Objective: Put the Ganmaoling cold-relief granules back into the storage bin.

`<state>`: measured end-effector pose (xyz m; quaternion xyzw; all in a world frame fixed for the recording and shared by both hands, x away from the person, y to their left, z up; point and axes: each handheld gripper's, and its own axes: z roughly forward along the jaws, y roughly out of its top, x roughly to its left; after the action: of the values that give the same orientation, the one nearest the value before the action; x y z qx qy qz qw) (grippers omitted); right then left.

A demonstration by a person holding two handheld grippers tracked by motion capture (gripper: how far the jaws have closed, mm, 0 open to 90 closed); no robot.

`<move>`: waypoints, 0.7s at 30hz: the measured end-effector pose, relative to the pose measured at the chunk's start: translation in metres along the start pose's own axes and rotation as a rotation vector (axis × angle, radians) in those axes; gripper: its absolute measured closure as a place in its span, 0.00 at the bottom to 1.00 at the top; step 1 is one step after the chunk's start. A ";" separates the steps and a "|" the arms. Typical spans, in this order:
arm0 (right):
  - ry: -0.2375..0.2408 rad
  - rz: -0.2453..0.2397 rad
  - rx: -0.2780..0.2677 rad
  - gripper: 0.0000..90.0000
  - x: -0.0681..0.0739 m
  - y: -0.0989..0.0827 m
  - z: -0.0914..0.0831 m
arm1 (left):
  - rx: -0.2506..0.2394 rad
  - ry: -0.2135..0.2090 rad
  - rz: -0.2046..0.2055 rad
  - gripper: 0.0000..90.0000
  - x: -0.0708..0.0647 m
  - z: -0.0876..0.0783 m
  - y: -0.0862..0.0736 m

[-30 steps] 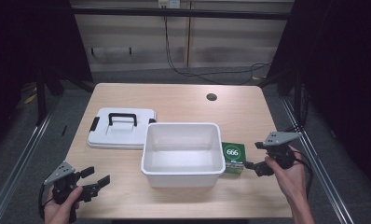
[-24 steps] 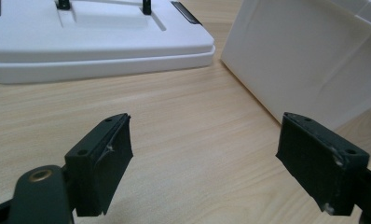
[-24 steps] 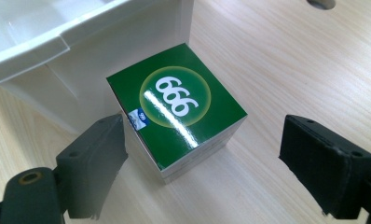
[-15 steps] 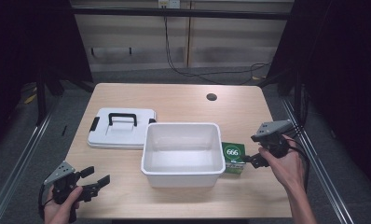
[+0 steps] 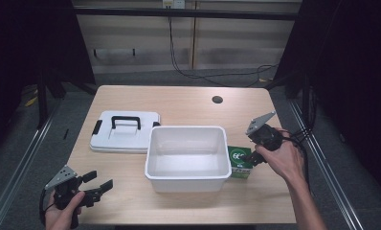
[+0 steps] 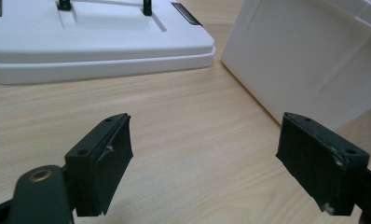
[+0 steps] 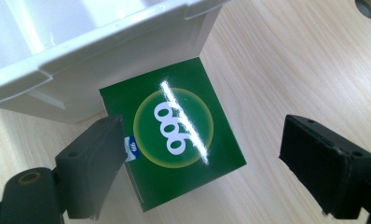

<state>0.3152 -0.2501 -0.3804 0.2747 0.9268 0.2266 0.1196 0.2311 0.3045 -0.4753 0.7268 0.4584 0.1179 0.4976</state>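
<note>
Dim, dark surroundings; glare streak on green box [image 7: 174, 140]; slightly soft focus.

A tub [image 5: 187, 158] sits on the table [image 5: 188, 103] near its middle, toward the near edge. A lid [image 5: 125, 132] lies flat on the table to the tub's left and a little farther back, close to the tub's far left corner; whether they touch is hard to tell. A box [image 5: 238, 162] stands on the table right beside the tub's right wall. The right hand-held gripper [image 5: 254, 154] hovers over that box from the right. The left hand-held gripper [image 5: 98, 184] is at the near left corner, in front of the lid. A hole [image 5: 217, 99] lies far back, right of centre
</note>
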 end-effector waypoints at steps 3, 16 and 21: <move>0.011 -0.026 0.034 0.15 -0.001 0.006 0.002 | -0.002 0.001 0.002 0.19 0.000 0.000 0.000; 0.094 -0.127 0.180 0.11 -0.002 0.015 0.018 | -0.002 -0.003 0.001 0.19 0.001 0.000 0.000; 0.101 -0.162 0.214 0.11 -0.004 0.017 0.025 | 0.000 -0.003 0.001 0.19 0.001 0.000 0.000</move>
<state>0.3344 -0.2309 -0.3938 0.1986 0.9696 0.1296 0.0609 0.2317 0.3049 -0.4752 0.7273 0.4572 0.1173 0.4983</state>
